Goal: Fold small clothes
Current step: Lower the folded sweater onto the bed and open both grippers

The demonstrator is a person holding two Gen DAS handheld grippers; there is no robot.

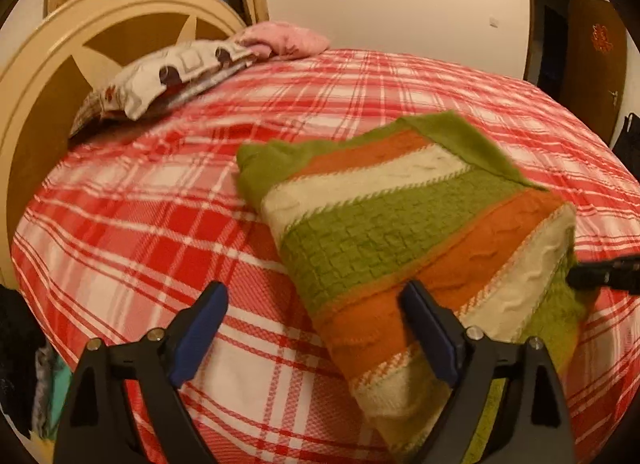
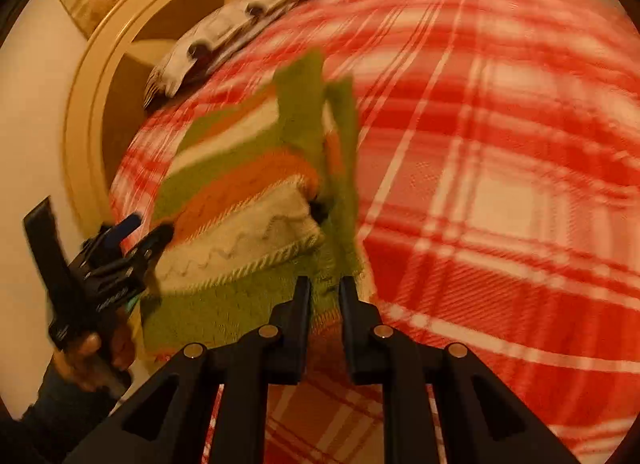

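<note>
Striped knit sweater (image 1: 404, 232) lies folded over on the red plaid bedspread (image 1: 160, 232), my left gripper (image 1: 312, 328) spread wide and empty beside it, my right gripper (image 2: 325, 288) pinching its green hem, so I judge the next move is laying that hem flat.

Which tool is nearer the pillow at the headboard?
Left. The left tool is at the sweater's pillow-side edge; the right tool grips its far side.
</note>
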